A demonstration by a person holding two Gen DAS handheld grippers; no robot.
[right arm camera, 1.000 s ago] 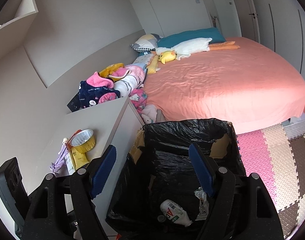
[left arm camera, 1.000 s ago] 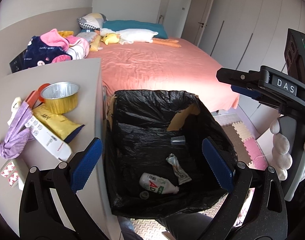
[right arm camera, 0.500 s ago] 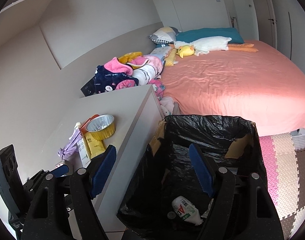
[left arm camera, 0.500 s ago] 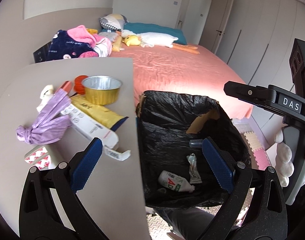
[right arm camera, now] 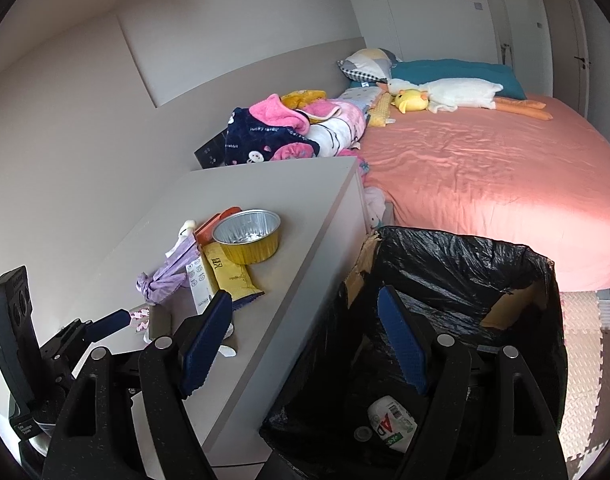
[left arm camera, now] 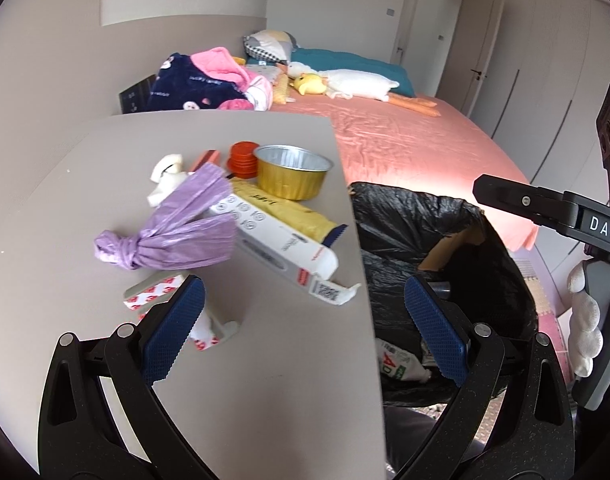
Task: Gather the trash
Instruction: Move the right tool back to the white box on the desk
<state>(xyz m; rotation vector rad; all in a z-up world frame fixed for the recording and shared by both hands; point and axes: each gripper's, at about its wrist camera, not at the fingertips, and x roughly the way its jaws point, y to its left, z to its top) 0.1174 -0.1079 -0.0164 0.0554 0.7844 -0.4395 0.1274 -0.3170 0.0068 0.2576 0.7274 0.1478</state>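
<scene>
trash on the surface (left arm camera: 85, 200) sits tangled: purple bag (left arm camera: 173, 236) over white box (left arm camera: 281, 248). left gripper (left arm camera: 301, 328) and right gripper (right arm camera: 305, 344) jaws wide, empty; grabbing one could drag another off beside the black-lined bin (right arm camera: 457, 264).

Knotted purple bag (left arm camera: 173, 236), white carton (left arm camera: 281, 244), foil cup (left arm camera: 293, 172) on cabinet top

The right gripper (right arm camera: 303, 344) hangs with jaws apart and nothing between them, over the edge where the grey cabinet top (right arm camera: 273, 184) meets the black-lined bin (right arm camera: 457, 256); 1 white bottle (right arm camera: 391, 424) lies in the bin; a foil cup (right arm camera: 247, 236), yellow packet (right arm camera: 229, 276), white box (right arm camera: 199, 284) and knotted purple bag (right arm camera: 163, 278) sit clustered on the cabinet; the left gripper (right arm camera: 105, 322) shows at lower left.
</scene>
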